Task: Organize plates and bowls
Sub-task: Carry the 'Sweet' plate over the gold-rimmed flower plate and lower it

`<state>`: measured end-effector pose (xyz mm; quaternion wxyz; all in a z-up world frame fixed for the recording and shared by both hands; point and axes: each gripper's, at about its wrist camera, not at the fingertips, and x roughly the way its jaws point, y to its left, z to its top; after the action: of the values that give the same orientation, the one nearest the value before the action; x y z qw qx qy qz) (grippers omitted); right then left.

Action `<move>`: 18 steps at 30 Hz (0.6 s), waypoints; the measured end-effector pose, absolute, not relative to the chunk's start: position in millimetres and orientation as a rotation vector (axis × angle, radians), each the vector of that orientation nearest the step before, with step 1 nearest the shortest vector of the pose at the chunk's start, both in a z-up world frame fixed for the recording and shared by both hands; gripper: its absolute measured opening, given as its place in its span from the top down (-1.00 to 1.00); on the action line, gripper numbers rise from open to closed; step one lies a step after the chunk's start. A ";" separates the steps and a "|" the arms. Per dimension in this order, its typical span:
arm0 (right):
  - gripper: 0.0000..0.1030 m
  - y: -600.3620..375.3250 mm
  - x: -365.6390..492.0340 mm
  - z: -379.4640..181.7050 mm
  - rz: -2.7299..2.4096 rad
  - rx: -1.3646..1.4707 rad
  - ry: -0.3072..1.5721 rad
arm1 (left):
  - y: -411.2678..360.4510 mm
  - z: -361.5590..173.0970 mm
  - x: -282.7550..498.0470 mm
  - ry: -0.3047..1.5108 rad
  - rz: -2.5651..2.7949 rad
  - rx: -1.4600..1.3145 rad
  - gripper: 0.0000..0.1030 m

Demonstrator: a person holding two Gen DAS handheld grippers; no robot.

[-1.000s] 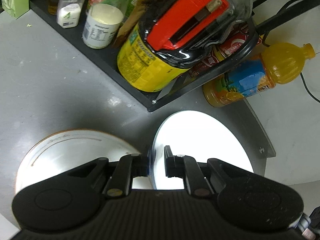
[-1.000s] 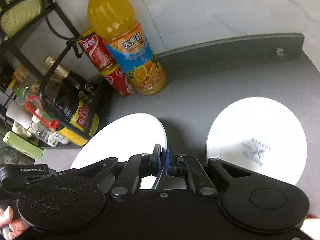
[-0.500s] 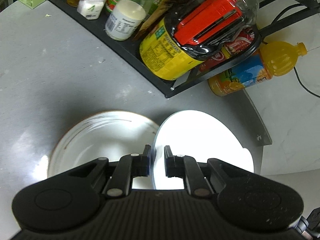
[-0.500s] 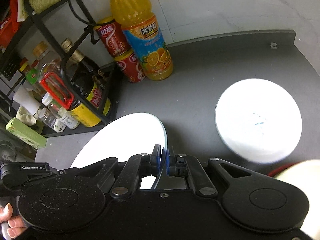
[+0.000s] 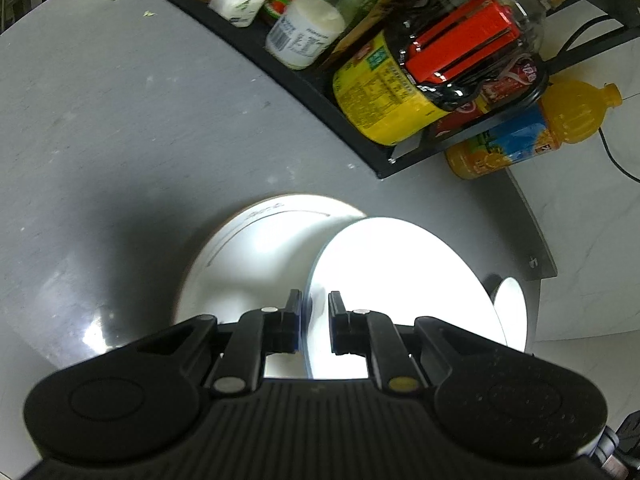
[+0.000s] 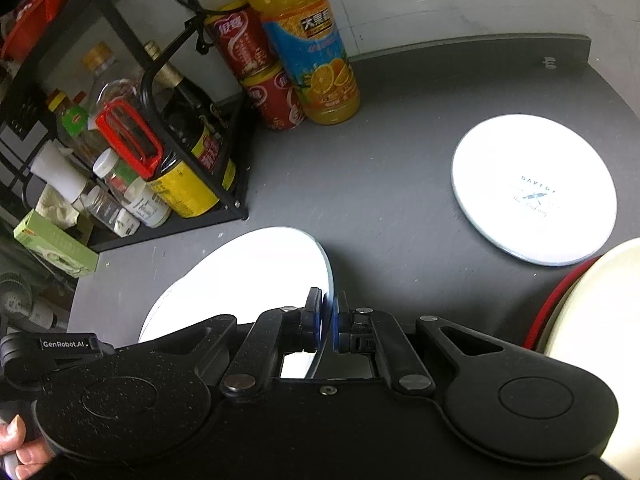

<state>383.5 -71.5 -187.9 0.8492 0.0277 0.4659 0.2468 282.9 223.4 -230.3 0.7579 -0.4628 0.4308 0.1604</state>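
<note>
We have a white plate pinched by its rim in both claws. Our left claw is closed on the near edge, and the plate stands tilted on edge between its fingers, its white face turned to the right in the left wrist view. Our right claw is clamped on the same thin rim, its blue pads pressed against either side; from that side the plate spreads away to the left. It hangs above the grey table, not lying on it.

Just under and to the left of the held plate lies a second plate with a brown rim, flat on the table and partly covered by the one we carry. Well apart, to the right in the right wrist view, another plate with faint blue lettering lies flat on the table. At that view's right edge a cream dish with a red rim shows in part.

Behind stands a black rack crowded with bottles and jars, and beside it an orange juice bottle and two red cans, stacked.

A person's fingers show at the lower left corner.
</note>
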 end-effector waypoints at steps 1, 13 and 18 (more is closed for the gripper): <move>0.89 -69.7 382.2 -188.8 0.520 0.054 0.983 | 224.3 -232.6 280.1 0.941 0.350 -1.011 0.79; 0.89 -59.9 374.6 -200.4 0.525 0.052 1.005 | 228.7 -249.0 264.5 0.992 0.370 -0.991 0.79; 0.88 -57.8 373.2 -203.6 0.515 0.047 1.006 | 230.5 -253.6 260.6 1.008 0.373 -0.979 0.79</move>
<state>373.2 -57.8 -203.6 0.8443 0.0220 0.4766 0.2439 260.6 230.5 -253.6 0.7474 -0.4474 0.4607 0.1704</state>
